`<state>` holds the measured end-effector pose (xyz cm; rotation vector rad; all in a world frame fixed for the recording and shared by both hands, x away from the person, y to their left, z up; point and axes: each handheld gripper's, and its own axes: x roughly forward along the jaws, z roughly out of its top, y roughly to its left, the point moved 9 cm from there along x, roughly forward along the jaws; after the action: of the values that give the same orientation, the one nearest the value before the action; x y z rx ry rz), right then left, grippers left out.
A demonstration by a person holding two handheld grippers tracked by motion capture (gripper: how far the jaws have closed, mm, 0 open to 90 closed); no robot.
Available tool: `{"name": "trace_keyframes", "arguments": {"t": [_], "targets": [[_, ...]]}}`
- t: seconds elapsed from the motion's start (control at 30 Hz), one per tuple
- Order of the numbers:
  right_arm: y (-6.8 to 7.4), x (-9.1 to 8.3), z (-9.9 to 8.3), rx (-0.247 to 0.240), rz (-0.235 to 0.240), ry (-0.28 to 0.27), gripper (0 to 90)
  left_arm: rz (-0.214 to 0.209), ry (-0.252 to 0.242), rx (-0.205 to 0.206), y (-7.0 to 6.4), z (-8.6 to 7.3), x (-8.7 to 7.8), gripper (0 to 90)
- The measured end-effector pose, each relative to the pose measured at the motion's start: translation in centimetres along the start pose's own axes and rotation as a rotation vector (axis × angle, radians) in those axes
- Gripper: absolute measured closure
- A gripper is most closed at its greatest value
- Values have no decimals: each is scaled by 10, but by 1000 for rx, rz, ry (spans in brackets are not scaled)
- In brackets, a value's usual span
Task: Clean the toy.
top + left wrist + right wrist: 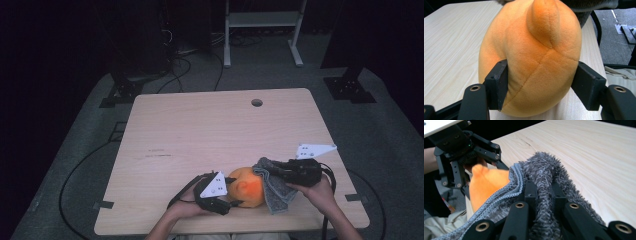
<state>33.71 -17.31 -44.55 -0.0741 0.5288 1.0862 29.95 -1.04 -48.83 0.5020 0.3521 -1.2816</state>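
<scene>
The pale wooden desk (200, 135) fills the middle of the high view, and at its lower right the orange plush toy (247, 187) sits with a grey fluffy cloth (274, 186) draped against its right side. The left tool (540, 86) is clamped on the toy's lower body, jaws pressed into both flanks, while the right tool (544, 192) is pinched together on a fold of the cloth. The step in hand looks like wiping or wrapping the toy; next, the right tool would likely draw the cloth across the plush as the left steadies it.
</scene>
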Motion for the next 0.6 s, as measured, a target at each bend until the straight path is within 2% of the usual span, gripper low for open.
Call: {"name": "trace_keyframes", "arguments": {"t": [0.17,0.23,0.33,0.4,0.5,0.57,0.6], "targets": [[-7,-10,-16,49,-5,-16,795,1,-11,-26,3,-1,-1,343],[-7,-12,-19,57,-3,-20,794,1,-5,-12,2,-1,-1,342],[0,-13,-14,43,5,-35,794,5,-1,-11,2,-1,0,339],[8,-12,-4,24,34,-51,794,6,-5,-21,3,0,0,339],[21,-5,9,-31,57,-45,794,7,-8,-33,4,-1,-1,340],[23,-1,11,-57,48,-31,794,4,-10,-50,6,-4,-4,340],[21,0,11,-50,46,-31,794,-1,-16,-67,8,-5,-6,340]]}}
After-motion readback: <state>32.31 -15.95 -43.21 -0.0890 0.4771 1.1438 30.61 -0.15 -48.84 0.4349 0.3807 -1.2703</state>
